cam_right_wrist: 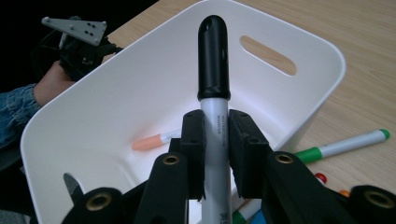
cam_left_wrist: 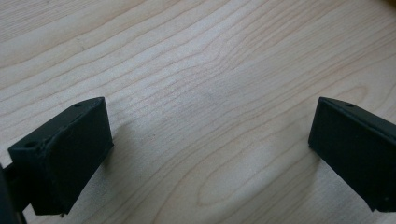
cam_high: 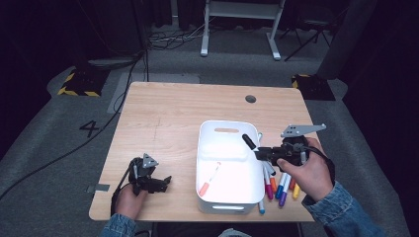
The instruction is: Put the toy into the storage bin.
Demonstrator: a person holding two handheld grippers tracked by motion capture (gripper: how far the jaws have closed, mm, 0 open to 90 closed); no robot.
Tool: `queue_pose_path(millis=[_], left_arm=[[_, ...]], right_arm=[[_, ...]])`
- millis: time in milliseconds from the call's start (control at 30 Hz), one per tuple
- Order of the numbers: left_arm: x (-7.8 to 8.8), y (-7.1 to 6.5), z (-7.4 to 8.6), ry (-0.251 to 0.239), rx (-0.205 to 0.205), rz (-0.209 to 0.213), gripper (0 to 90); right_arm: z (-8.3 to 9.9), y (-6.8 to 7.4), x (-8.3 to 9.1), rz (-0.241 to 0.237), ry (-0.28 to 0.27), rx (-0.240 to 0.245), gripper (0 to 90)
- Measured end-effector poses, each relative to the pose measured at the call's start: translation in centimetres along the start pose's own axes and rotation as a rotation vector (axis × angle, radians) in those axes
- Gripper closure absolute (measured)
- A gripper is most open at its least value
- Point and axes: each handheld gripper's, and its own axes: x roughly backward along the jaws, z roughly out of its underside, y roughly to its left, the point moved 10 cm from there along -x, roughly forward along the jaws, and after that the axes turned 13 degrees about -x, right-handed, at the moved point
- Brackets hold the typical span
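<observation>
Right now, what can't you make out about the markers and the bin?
- Black-capped marker: lower barrel hidden by the right gripper in the right gripper view.
- Markers beside the bin: partly covered by the right hand in the high view; exact count unclear.
- Bin: near wall cut off, right gripper view.

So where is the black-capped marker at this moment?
The black-capped marker is clamped in the right gripper, held over the right rim of the white bin, above the orange-capped marker that lies inside.

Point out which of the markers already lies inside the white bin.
The orange-capped marker, lying alone on the floor of the white bin. The black-capped marker is clamped in the right gripper; the rest lie on the table beside the bin.
</observation>
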Motion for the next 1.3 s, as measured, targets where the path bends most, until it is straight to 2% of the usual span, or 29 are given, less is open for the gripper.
queue_pose_path(millis=[133,167,200,233,267,300,367,500,800,833,967,1100,1133,1200,1267,1300], left_arm=[[0.0,-0.1,0.0,0.004,0.003,0.010,0.0],[0.0,-0.1,0.0,0.004,0.003,0.010,0.0],[0.0,-0.1,0.0,0.004,0.003,0.010,0.0],[0.0,0.0,0.0,0.004,0.000,0.007,0.0],[0.0,0.0,0.0,0.004,0.000,0.007,0.0],[0.0,0.0,0.0,0.005,0.000,0.006,0.0],[0.0,0.0,0.0,0.005,0.001,0.006,0.0],[0.0,0.0,0.0,0.004,0.002,0.006,0.0],[0.0,-0.1,0.0,0.004,0.003,0.009,0.0],[0.0,0.0,0.0,0.005,0.000,0.004,0.0],[0.0,0.0,0.0,0.004,0.000,0.007,0.0],[0.0,0.0,0.0,0.004,0.001,0.006,0.0],[0.0,0.0,0.0,0.004,0.002,0.007,0.0],[0.0,0.0,0.0,0.005,0.000,0.004,0.0],[0.0,0.0,0.0,0.004,0.000,0.005,0.0],[0.0,0.0,0.0,0.005,0.000,0.005,0.0]], right_arm=[[0.2,1.1,-0.2,-0.026,0.009,0.010,76.7],[0.2,2.0,-0.4,-0.044,0.010,0.026,76.7],[0.2,2.0,-0.4,-0.044,0.010,0.026,76.7],[0.4,2.8,-0.6,-0.065,0.019,0.035,76.7],[0.4,2.8,-0.6,-0.065,0.019,0.035,76.7],[0.7,3.6,-1.0,-0.081,0.031,0.044,76.7],[0.9,4.3,-1.3,-0.101,0.034,0.062,76.7],[1.6,5.2,-2.2,-0.123,0.066,0.068,76.7],[3.1,5.9,-2.6,-0.130,0.130,0.069,76.7],[3.3,5.9,-2.7,-0.133,0.139,0.082,76.7],[4.1,6.0,-2.8,-0.125,0.179,0.081,76.7],[4.5,6.0,-3.1,-0.130,0.197,0.107,76.7],[4.7,6.0,-3.1,-0.123,0.208,0.094,76.7],[4.8,6.0,-3.2,-0.122,0.217,0.100,76.7],[5.1,6.0,-3.5,-0.119,0.230,0.122,76.7],[5.3,6.0,-3.5,-0.112,0.246,0.107,76.7]])
